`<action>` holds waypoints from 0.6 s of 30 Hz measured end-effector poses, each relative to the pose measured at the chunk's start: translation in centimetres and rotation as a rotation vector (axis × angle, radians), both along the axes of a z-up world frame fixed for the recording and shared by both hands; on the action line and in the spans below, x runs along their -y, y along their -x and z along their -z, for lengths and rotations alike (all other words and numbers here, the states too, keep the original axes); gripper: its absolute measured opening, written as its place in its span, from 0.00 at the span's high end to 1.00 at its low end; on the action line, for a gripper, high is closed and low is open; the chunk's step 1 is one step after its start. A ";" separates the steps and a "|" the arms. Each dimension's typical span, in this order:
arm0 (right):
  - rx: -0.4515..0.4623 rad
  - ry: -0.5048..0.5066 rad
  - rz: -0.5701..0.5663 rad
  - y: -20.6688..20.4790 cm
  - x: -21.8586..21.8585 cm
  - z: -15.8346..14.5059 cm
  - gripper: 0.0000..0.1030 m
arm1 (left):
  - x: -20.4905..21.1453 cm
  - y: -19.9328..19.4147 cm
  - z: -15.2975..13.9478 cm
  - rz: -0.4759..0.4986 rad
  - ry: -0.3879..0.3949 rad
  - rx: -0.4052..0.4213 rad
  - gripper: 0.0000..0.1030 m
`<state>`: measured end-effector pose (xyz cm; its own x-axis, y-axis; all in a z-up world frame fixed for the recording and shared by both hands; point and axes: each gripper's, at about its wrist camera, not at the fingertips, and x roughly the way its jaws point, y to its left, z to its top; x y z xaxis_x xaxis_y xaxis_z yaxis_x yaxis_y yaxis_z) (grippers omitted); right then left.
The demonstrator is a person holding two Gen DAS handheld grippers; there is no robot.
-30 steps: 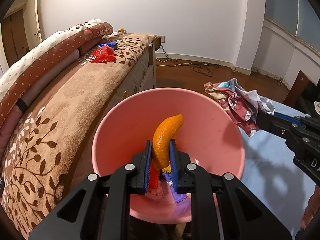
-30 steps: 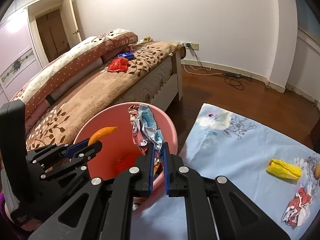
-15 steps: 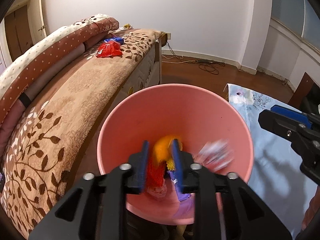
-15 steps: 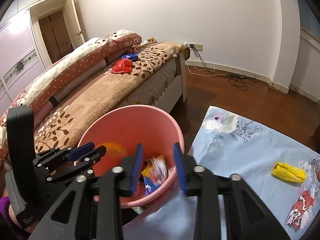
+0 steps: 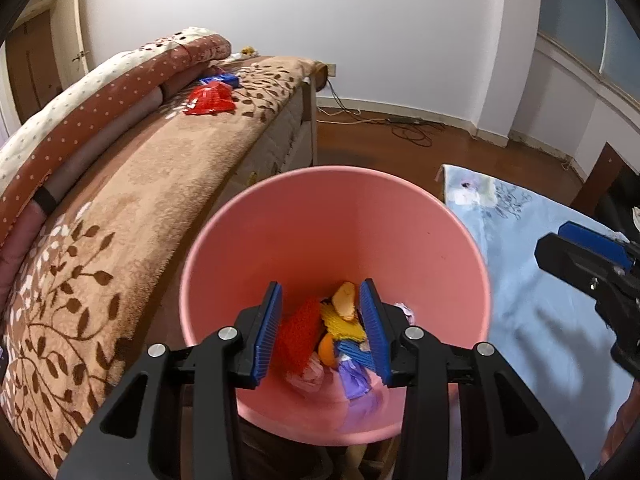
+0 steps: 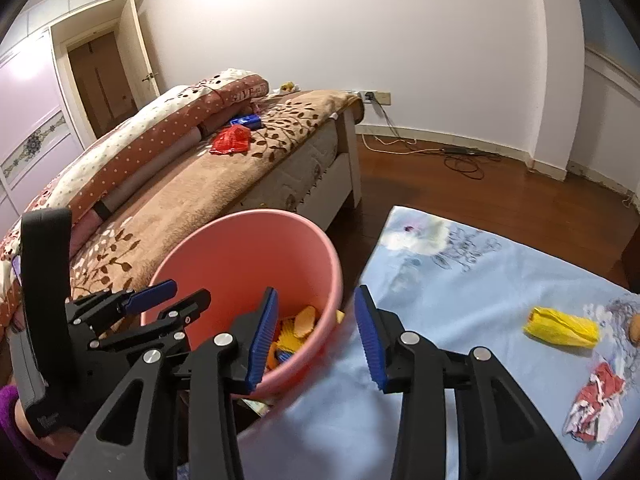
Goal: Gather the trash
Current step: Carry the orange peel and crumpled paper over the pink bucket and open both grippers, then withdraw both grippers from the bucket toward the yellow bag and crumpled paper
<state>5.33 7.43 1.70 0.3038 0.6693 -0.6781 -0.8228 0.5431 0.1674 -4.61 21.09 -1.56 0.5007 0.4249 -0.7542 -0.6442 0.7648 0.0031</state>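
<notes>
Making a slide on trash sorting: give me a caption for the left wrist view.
Left gripper opening empty over the pink bin, orange peel dropped inside.

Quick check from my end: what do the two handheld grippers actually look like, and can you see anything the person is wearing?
Both match: the left gripper and right gripper have black plastic finger arms with triangular cut-outs, silver screw heads, and ribbed blue pads. In the right wrist view, the left one shows a tall black handle with faint white lettering low on its body. A purple sleeve shows beneath it. No cables visible.
</notes>
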 end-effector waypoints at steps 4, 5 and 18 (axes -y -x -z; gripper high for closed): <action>-0.002 0.000 0.029 -0.2 1.9 0.3 0.61 | 0.9 -0.7 0.1 0.017 0.018 -0.012 0.60; -0.006 -0.002 0.036 -0.3 2.3 0.4 0.61 | 1.1 -0.8 0.1 0.020 0.016 -0.012 0.60; -0.060 -0.029 0.152 -1.7 9.0 1.3 0.60 | 4.9 -3.2 0.0 0.098 -0.021 -0.037 0.60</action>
